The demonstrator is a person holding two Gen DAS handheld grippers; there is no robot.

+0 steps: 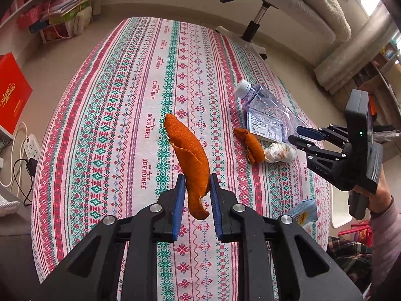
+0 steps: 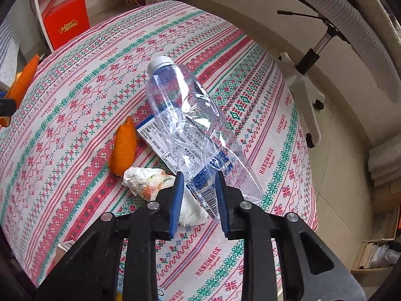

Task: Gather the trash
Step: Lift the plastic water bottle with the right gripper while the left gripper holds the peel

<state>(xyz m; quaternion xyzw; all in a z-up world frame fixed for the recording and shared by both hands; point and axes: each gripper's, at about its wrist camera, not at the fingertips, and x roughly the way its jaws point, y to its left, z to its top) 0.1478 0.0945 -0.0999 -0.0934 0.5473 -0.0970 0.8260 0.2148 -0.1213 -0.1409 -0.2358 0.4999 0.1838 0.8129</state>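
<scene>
A long, curled strip of orange peel [image 1: 186, 160] is pinched between the blue pads of the left gripper [image 1: 197, 185] and is held up above the striped, patterned tablecloth [image 1: 120, 95], so it looks ready to be carried off as trash. A clear, crushed plastic bottle with a white cap [image 2: 185, 115] is lying on the cloth. Its bottom end is squeezed between the pads of the right gripper [image 2: 199, 183], which is closed on it. No trash bin is seen. Just beside the bottle, a smaller piece of orange peel [image 2: 124, 148] and a crumpled white paper ball [image 2: 147, 181] are left on the cloth. They are probably to be picked up later.
</scene>
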